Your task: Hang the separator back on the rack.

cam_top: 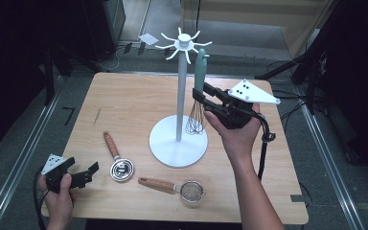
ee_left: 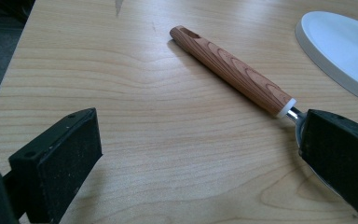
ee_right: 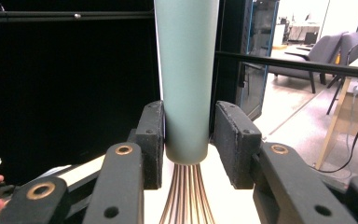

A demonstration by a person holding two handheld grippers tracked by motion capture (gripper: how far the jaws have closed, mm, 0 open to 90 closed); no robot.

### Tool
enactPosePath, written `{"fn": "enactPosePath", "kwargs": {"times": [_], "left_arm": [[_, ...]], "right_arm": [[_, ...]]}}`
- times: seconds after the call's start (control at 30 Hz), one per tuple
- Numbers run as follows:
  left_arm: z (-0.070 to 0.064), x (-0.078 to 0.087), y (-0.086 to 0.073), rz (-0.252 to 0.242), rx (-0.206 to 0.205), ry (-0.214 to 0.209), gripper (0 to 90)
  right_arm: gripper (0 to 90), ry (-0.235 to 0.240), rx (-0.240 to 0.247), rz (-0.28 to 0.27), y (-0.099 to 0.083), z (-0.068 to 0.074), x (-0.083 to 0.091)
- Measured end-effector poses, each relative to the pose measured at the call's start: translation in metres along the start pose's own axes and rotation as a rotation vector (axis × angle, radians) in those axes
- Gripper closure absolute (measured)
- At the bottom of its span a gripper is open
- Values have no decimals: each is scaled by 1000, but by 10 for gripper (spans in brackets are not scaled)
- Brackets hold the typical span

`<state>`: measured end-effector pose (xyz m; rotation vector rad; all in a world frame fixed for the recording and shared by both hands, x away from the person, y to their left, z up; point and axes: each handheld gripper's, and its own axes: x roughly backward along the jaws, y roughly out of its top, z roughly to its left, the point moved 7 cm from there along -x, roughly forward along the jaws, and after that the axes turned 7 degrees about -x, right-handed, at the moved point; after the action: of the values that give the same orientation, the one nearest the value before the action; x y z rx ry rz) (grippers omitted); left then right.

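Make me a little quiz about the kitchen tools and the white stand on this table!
1. True or false: the right gripper has its fingers around the green handle of the whisk.
2. Which tool lies nearest the left gripper? A) the strainer B) the wooden-handled spoon C) the whisk
3. Fill in the word: the whisk is held upright beside the white ____, which has hooks on top.

Key
1. True; its wires hang down below the fingers.
2. B; in the left gripper view its handle lies between the open fingers.
3. Stand.
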<state>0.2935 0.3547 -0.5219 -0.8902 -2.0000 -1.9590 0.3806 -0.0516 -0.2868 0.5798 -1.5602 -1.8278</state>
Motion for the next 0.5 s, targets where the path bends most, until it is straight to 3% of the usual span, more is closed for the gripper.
{"fn": "enactPosePath", "kwargs": {"times": [0.13,0.33,0.37,0.4,0.43,0.5], "left_arm": [[0,0,0,0,-2,1,0],[0,0,0,0,-3,1,0],[0,0,0,0,-4,0,0],[0,0,0,0,-4,0,0],[0,0,0,0,-5,1,0],[0,0,0,0,-4,0,0]], "right_arm": [[657,4,12,-50,7,3,8],[677,-66,15,-134,16,-3,17],[771,-90,3,-138,17,-7,17],[771,-90,3,-138,17,-7,17],[863,-115,-4,-133,18,-10,14],[900,-143,-6,-133,19,-12,11]]}}
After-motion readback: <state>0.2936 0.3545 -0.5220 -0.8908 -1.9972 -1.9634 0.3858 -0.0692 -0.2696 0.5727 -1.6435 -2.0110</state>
